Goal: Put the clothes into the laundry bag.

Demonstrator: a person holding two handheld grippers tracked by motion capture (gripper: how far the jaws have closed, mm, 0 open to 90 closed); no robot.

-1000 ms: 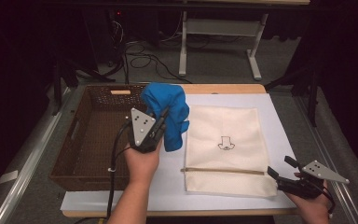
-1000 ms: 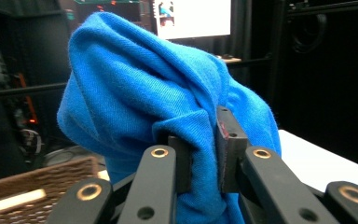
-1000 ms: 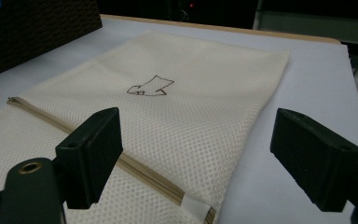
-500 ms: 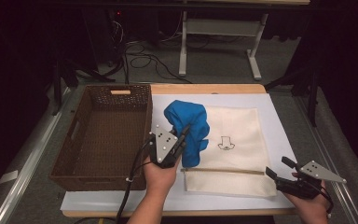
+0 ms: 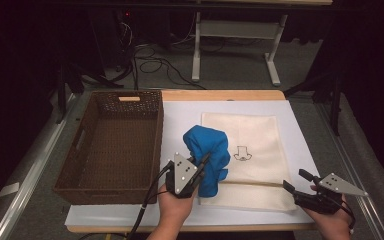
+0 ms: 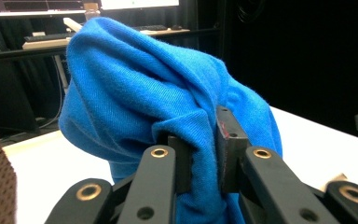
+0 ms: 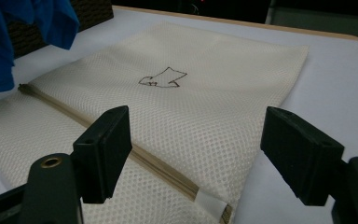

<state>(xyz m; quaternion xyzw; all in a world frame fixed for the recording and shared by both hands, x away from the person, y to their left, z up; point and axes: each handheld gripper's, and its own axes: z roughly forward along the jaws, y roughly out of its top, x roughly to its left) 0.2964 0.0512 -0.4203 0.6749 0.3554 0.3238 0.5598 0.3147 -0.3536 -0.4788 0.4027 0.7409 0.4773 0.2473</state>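
Left tongs [image 5: 198, 167] clamp blue cloth [image 5: 207, 150] over mesh bag [image 5: 252, 145], wicker basket [image 5: 115, 145] w/ nothing inside

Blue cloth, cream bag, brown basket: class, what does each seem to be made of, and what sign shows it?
Blue cloth: soft knit fabric, likely cotton jersey; fine ribbing, limp folds.
Cream bag: synthetic-looking mesh; regular tiny holes, zip across it.
Brown basket: woven wicker or imitation; open lattice walls, matte.

Right gripper [image 7: 193, 158] fingers spread above the mesh bag's [image 7: 177, 121] zipper [image 7: 121, 144]; blue cloth [image 7: 9, 42] beyond.
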